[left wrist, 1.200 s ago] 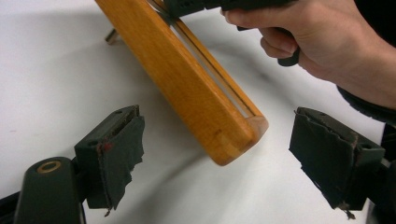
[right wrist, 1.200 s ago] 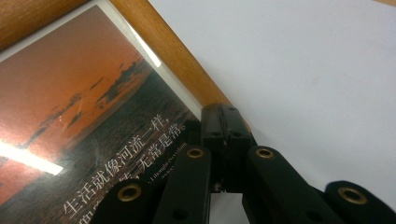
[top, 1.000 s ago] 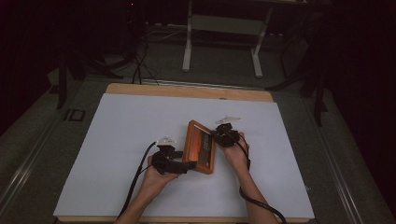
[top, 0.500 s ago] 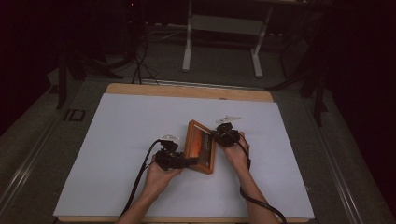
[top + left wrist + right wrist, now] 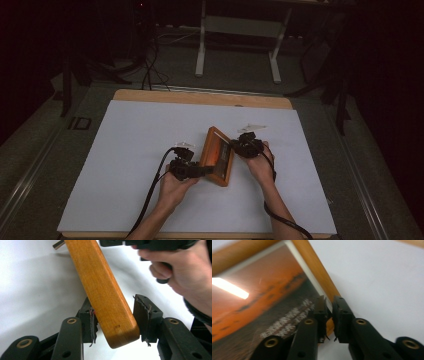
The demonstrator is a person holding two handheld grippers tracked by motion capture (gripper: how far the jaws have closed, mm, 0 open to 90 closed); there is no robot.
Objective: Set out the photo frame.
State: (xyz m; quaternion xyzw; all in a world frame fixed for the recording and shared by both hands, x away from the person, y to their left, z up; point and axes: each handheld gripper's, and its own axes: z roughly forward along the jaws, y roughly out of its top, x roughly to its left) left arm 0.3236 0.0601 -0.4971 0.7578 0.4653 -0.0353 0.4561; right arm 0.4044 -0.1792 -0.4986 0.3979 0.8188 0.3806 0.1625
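Holding a wooden picture frame [image 5: 219,156] tilted up off the white table [image 5: 125,150], near its middle, between my two claws. My right claw [image 5: 329,315] is pinching the frame's thin edge, jaws nearly closed on the wood. My left claw [image 5: 113,320] is standing wide around the frame's corner, one pad touching the wood, the other just apart. The frame is carrying an orange sunset print [image 5: 262,297] under glass, catching a lamp's glare.

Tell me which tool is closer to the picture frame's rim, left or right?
Right. The right tool is clamped on the picture frame at its rim; the left tool straddles a corner, jaws apart, one pad touching.
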